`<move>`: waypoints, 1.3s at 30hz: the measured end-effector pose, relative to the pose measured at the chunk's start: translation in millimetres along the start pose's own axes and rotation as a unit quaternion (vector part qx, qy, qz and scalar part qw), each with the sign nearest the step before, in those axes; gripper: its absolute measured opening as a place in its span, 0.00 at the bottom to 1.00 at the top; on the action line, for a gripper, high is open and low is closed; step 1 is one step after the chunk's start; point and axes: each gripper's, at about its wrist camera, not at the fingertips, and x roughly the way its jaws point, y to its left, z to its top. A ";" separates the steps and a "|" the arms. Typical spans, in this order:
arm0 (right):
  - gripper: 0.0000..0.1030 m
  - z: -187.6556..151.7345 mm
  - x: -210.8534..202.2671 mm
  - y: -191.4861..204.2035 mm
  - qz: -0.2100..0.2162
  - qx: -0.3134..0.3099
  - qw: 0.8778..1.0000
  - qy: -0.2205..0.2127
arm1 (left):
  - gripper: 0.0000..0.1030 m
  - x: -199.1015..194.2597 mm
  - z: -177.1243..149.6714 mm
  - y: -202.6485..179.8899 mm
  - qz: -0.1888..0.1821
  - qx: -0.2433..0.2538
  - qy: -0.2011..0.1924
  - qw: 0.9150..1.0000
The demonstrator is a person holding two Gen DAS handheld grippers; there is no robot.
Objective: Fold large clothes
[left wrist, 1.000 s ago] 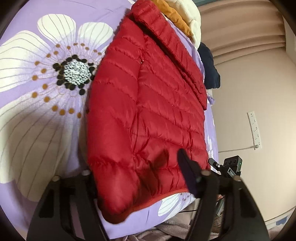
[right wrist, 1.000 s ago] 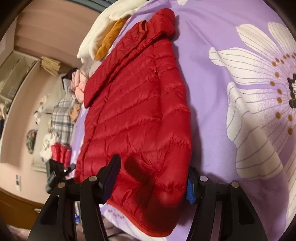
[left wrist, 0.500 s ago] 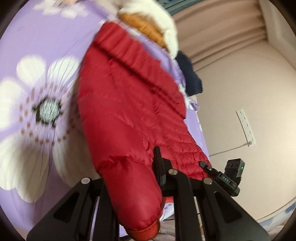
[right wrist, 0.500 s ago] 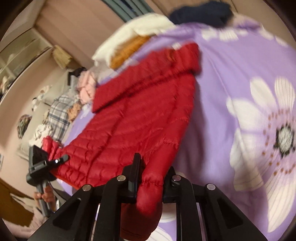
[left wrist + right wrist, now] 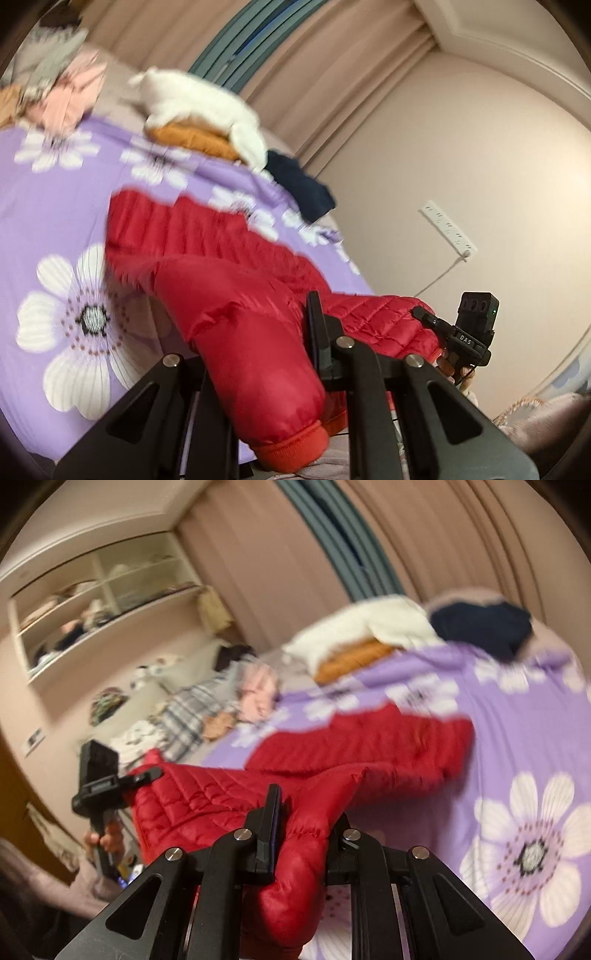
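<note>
A red quilted puffer jacket [image 5: 207, 236] lies on a purple bed cover with big white flowers [image 5: 55, 206]; its near hem is lifted off the bed. My left gripper [image 5: 258, 343] is shut on one hem corner, the padded fabric bulging between its fingers. In the right wrist view the same jacket [image 5: 369, 746] stretches away over the bed cover [image 5: 517, 720], and my right gripper [image 5: 306, 823] is shut on the other hem corner. Each view shows the other gripper at its edge, the right gripper's body [image 5: 469, 328] and the left gripper's body [image 5: 99, 775], held by a hand.
A white garment [image 5: 199, 103] on an orange one [image 5: 195, 138] and a dark navy garment [image 5: 303, 188] lie at the bed's far end. Pink and plaid clothes [image 5: 221, 698] pile up beside the bed. A power strip [image 5: 447, 230] hangs on the wall; shelves [image 5: 92, 602] stand farther off.
Both grippers closed on the jacket's near hem corners and rose, lifting that end off the bed. Both views tilted up, so the room's far end now shows.
</note>
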 end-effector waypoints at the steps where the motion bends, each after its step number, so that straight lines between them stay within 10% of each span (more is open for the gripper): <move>1: 0.18 4.3 -8.4 6.2 0.010 -0.013 1.000 -0.014 | 0.13 -6.1 3.6 -5.5 -0.005 0.007 -0.009 1.000; 11: 0.18 34.7 -6.0 -0.1 0.023 -0.016 0.998 -0.062 | 0.15 -6.0 37.4 -2.9 -0.010 0.013 -0.035 0.999; 31: 0.18 65.0 156.9 -157.9 -0.097 0.186 0.977 0.042 | 0.17 183.8 101.1 142.4 0.140 -0.112 0.075 0.981; 39: 0.24 52.3 185.5 -189.2 -0.118 0.238 0.960 0.084 | 0.42 208.7 100.0 182.2 0.162 -0.174 0.092 0.967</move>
